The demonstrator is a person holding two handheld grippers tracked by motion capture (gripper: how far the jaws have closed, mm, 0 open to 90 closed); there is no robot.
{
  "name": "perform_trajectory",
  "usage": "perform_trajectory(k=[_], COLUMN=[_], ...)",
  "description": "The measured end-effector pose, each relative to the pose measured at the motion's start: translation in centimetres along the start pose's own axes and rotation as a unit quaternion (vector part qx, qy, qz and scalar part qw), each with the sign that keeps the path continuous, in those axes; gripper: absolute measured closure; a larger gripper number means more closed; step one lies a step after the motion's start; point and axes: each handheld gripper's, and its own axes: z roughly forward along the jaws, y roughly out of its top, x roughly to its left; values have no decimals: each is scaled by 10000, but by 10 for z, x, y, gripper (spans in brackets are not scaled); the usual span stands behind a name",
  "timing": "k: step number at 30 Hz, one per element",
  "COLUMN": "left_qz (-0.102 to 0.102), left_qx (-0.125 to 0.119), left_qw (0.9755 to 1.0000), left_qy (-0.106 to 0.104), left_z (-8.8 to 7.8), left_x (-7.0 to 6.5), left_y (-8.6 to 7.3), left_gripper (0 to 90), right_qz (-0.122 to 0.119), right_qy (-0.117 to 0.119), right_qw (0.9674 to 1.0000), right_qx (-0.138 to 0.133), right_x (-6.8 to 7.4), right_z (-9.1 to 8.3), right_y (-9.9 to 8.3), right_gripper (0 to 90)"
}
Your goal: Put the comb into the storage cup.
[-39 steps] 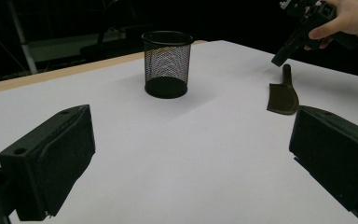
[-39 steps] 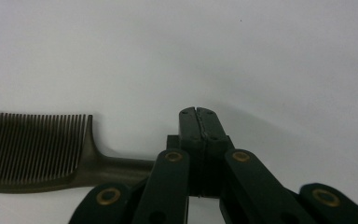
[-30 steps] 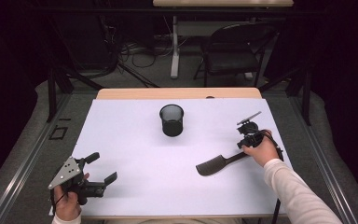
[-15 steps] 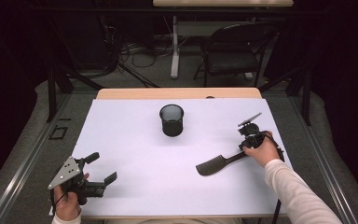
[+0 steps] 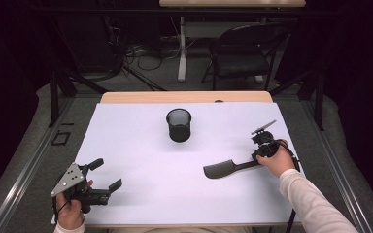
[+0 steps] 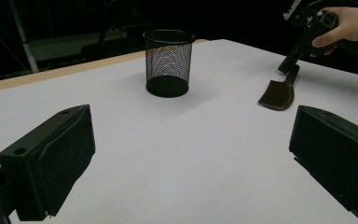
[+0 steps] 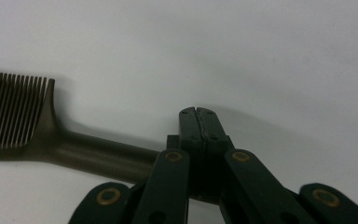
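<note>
A dark comb [image 5: 226, 169] lies flat on the white table [image 5: 141, 145] at the right, teeth end toward the middle. In the right gripper view its handle [image 7: 102, 156] runs under the gripper's left link. My right gripper [image 7: 198, 113] sits over the handle's end [image 5: 254, 159], its two jaws pressed together with nothing between the tips. I cannot tell whether it touches the comb. My left gripper [image 5: 108, 173] rests at the near left corner, jaws wide apart [image 6: 191, 158] and empty, and faces a black mesh cup [image 6: 168, 63] standing upright mid-table [image 5: 178, 124].
A wooden strip [image 5: 184, 97] edges the table's far side. Beyond it stand a folding chair [image 5: 245, 53], a table leg [image 5: 181, 48] and loose cables on the floor. Metal rails [image 5: 24, 170] run along both sides of the table.
The right hand has edged very slightly toward the near right. Comb, cup and left gripper are where they were.
</note>
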Motion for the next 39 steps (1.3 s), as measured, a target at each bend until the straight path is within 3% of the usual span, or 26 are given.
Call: perform_trajectory(k=[1, 6, 7, 8, 9, 10, 19, 20, 28, 30, 33, 36, 39], left_qz=[3, 1, 0, -2, -7, -5, -6, -7, 2, 0, -9, -6, -5], left_qx=[5, 10, 10, 10, 8, 7, 9, 10, 14, 13, 17, 11, 10], left_qw=[10000, 10000, 10000, 10000, 10000, 10000, 10000, 10000, 10000, 10000, 10000, 10000, 10000], left_qy=[9, 11, 14, 14, 16, 17, 17, 21, 2, 5, 24, 7, 4], left_z=[0, 0, 0, 0, 0, 0, 0, 0, 1, 0, 0, 0, 0], left_x=[0, 0, 0, 0, 0, 0, 0, 0, 0, 0, 0, 0, 0], left_y=[0, 0, 0, 0, 0, 0, 0, 0, 0, 0, 0, 0, 0], left_gripper=[4, 4, 4, 4, 4, 4, 4, 4, 4, 4, 4, 4, 4], right_qz=[53, 49, 81, 48, 4, 26, 16, 37, -60, -61, -49, 5, -15], right_qy=[155, 104, 181, 188, 124, 168, 158, 214, 171, 236, 198, 324, 235], right_qw=[9993, 9997, 9990, 9990, 9996, 9993, 9998, 9995, 9998, 9995, 9998, 9990, 9997], right_qx=[-341, -197, -390, -400, -235, -323, -145, -236, -69, -196, -50, -320, -2], right_x=[0, 1, 1, 1, 1, 1, 5, 6, 10, 9, 10, 11, 12], right_z=[4, 1, 3, 3, 0, 1, -1, 0, -3, -1, -3, 1, -5], right_y=[-3, -5, -7, -7, -7, -8, -12, -13, -17, -19, -20, -23, -23], right_gripper=[900, 900, 900, 900, 900, 900, 900, 900, 900, 900, 900, 900, 900])
